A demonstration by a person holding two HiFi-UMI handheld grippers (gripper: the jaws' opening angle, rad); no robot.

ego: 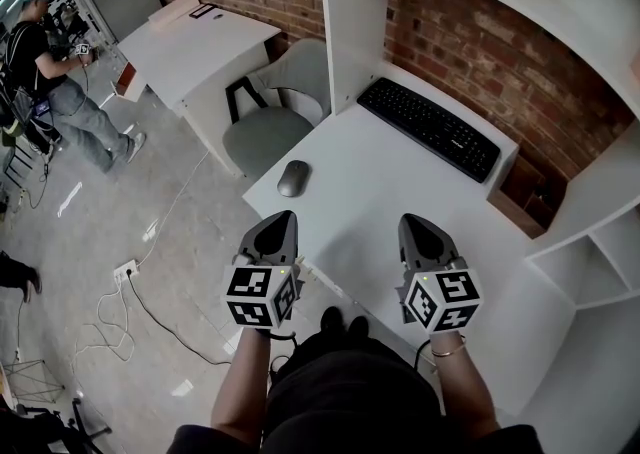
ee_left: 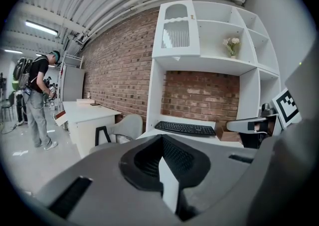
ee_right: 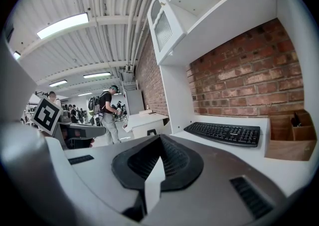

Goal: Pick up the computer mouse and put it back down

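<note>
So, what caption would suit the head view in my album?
Shut and empty, the left tool and right tool hover at a white desk; grey mouse untouched ahead, keyboard beyond.

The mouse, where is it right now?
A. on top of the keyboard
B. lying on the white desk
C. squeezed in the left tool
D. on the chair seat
B: the mouse lies on the white desk near its corner, apart from the keyboard, and the left tool is shut with nothing in it.
</note>
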